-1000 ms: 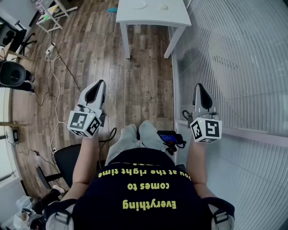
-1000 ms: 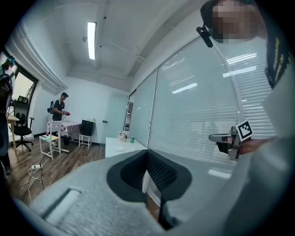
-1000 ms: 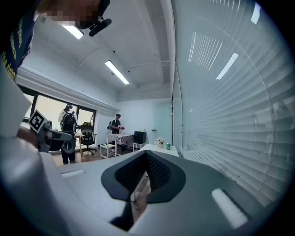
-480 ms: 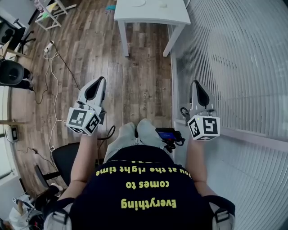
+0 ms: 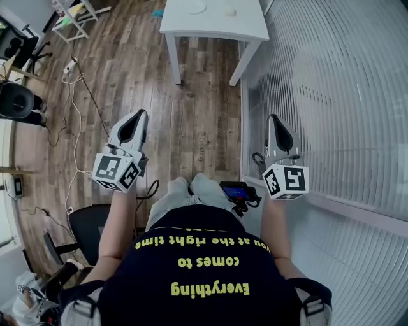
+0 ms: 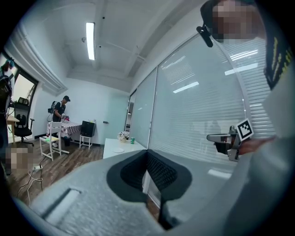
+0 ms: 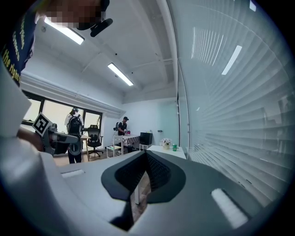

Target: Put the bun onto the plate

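Bun (image 5: 231, 10), one small pale lump, lies on the white desk (image 5: 217, 24) near one round white plate (image 5: 197, 6), too small to tell its long axis. Well short of it, the left hand-held gripper (image 5: 138, 114) and right hand-held gripper (image 5: 273, 118) have their jaws together, holding nothing.

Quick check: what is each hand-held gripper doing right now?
Left hand-held gripper: closed, holding nothing.
Right hand-held gripper: closed, holding nothing.
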Demonstrator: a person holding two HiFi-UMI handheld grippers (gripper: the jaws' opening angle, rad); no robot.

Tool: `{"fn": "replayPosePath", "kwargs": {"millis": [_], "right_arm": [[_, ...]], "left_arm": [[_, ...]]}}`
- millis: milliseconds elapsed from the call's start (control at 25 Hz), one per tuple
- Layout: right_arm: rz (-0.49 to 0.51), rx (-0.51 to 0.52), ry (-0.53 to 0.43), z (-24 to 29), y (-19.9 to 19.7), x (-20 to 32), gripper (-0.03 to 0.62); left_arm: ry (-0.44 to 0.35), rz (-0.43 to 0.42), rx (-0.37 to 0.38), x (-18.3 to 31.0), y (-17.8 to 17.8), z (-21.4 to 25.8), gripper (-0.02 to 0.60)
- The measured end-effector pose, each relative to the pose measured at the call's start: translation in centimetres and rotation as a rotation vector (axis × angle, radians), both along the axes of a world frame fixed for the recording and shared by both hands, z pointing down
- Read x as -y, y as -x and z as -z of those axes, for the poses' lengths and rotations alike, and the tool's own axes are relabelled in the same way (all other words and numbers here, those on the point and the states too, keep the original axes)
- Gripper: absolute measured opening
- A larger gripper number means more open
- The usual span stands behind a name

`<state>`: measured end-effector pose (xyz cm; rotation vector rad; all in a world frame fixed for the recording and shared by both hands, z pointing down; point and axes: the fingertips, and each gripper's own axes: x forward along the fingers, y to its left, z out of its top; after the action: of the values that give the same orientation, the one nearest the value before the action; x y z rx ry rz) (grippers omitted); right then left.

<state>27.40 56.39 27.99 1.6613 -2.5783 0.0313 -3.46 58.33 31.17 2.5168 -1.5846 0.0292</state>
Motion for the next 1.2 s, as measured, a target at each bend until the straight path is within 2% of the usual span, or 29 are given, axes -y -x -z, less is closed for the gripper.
{"fn": "replayPosePath", "kwargs": {"millis": [320,720,960,1200], "right_arm": [[0.023,0.021,-0.02,0.6,-1.4,1.8,0.006],[0.026,0.041,0.018,-1.2,-1.4,5.0,0.006],[0.011,0.03,0.017,-1.3,-0.5,8.4,0.006],[-0.014,0.031,0.023,-1.6,1.1,13.7,0.006]], "left_arm": [[-0.011,0.035,0.0,1.3,-1.3,0.2,-0.002],[0.016,0.046,-0.011,4.2,-1.5,-1.1,-0.002],[0.014,0.022,-0.021,8.4,-1.0,-1.5,-0.002],[0.007,-0.009,-0.023,14.9,0.6,-1.4,-0.002]]}}
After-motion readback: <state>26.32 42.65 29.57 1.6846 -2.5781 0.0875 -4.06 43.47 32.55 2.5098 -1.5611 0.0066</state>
